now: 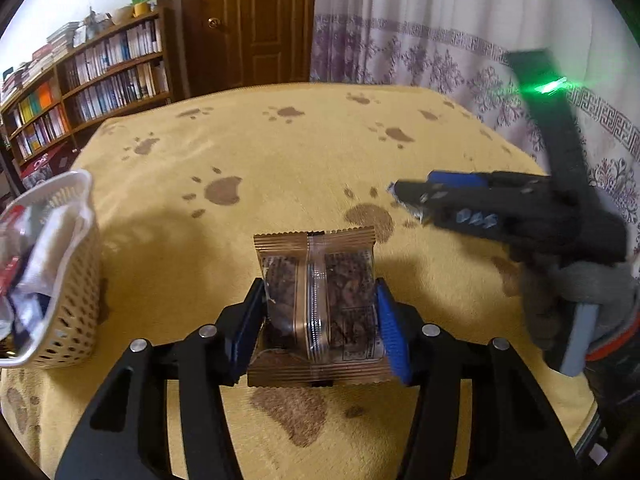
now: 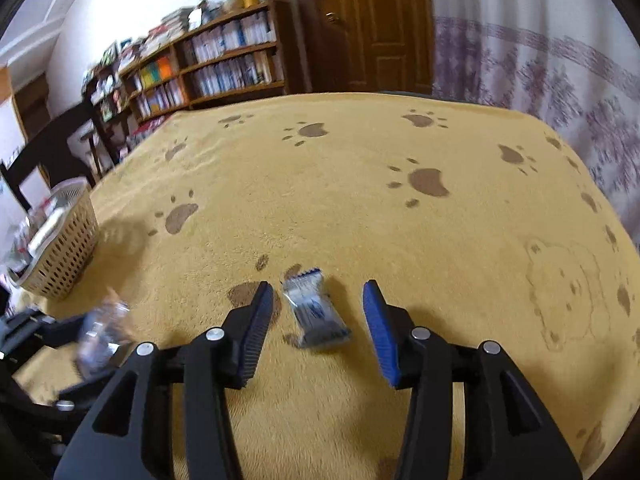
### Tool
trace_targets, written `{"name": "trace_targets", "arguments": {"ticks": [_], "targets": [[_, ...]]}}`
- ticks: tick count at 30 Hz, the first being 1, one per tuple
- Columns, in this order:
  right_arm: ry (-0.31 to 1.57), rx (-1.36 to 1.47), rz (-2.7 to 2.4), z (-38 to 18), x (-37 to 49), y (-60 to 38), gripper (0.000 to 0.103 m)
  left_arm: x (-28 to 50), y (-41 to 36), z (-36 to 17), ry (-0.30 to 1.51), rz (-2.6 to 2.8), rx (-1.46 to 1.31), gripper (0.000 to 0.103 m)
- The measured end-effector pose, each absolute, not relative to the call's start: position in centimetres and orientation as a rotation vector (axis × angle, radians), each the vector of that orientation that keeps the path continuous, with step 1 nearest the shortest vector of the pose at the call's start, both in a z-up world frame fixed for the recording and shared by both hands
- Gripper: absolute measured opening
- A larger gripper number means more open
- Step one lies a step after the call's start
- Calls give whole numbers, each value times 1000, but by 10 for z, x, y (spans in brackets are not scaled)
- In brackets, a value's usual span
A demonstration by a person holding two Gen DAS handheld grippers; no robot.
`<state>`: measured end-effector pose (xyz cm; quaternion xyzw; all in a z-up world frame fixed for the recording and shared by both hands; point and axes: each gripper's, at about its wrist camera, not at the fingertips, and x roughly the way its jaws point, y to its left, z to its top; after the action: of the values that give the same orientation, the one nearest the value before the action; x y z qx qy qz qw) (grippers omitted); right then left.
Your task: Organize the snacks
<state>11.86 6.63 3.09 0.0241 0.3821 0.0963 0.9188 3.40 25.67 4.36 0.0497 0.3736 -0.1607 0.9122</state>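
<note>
Two tongs are in your hands above a surface [image 2: 340, 208] draped in yellow cloth with brown paw prints. Your left tongs [image 1: 320, 312] are clamped on a brown snack packet [image 1: 316, 300] with a clear window, pinched at both sides and lifted off the cloth. Your right tongs [image 2: 318, 320] are spread wide and grip nothing; a small blue-and-white wrapped snack [image 2: 314, 312] lies on the cloth between the two fingers (touching neither). At the far left edge sits a cream perforated basket [image 1: 76, 308], already filled with wrapped snacks, well apart from both packets.
</note>
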Motion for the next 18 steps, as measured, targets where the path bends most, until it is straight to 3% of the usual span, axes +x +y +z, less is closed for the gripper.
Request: {"name": "trace_targets", "arguments": {"ticks": [3, 4, 8, 18], "targets": [[816, -29, 184, 23, 128, 78, 43, 30, 265, 52, 747, -319, 92, 55], [828, -61, 168, 19, 131, 81, 36, 29, 267, 54, 740, -315, 88, 55], [826, -80, 161, 17, 128, 85, 24, 27, 278, 63, 715, -289, 75, 55], [783, -2, 173, 33, 108, 84, 24, 25, 305, 80, 670, -231, 28, 55]]}}
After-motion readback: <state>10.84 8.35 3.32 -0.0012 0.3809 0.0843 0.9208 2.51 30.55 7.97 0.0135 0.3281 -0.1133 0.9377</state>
